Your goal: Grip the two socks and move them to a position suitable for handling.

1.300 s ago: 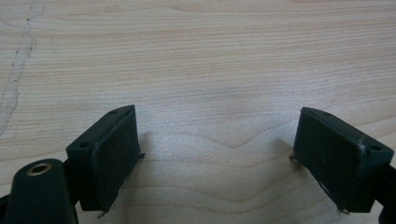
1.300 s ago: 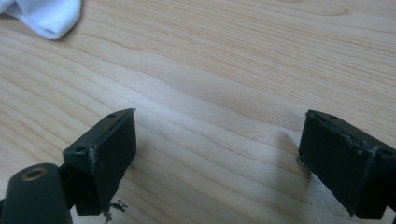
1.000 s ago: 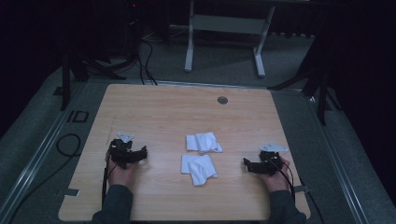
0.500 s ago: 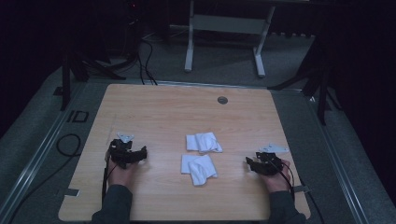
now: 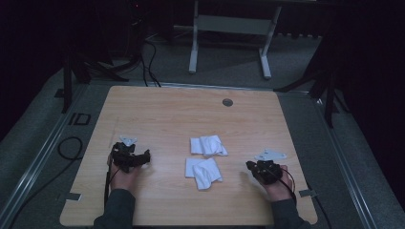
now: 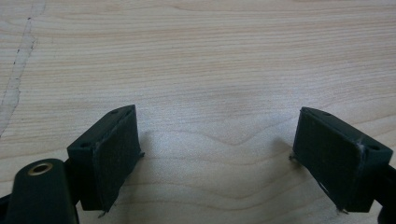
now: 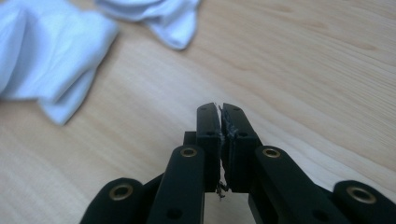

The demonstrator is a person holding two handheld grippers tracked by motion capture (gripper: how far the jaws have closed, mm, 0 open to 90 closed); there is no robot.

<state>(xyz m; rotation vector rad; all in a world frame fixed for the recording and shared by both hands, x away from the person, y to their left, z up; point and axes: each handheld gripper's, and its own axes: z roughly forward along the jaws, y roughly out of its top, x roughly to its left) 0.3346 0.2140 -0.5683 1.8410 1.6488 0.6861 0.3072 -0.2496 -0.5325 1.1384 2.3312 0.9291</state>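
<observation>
**Grippers poised beside two white cloths on wooden table**

Two crumpled white cloths lie at the centre of the wooden table (image 5: 162, 109) in the high view, the near cloth (image 5: 204, 171) just below the far cloth (image 5: 208, 145), the two close together. At lower right of that frame the right gripper (image 5: 251, 167) points toward the near cloth; its jaws have just been closing and now meet with nothing between them, as the right gripper view confirms. At lower left, the left gripper (image 5: 143, 156) rests spread wide over bare wood, well apart from both cloths. To take the near cloth cleanly, the right gripper would likely need to reopen, come low at the cloth's nearest edge, and pinch a single fold rather than the whole bunch.
</observation>
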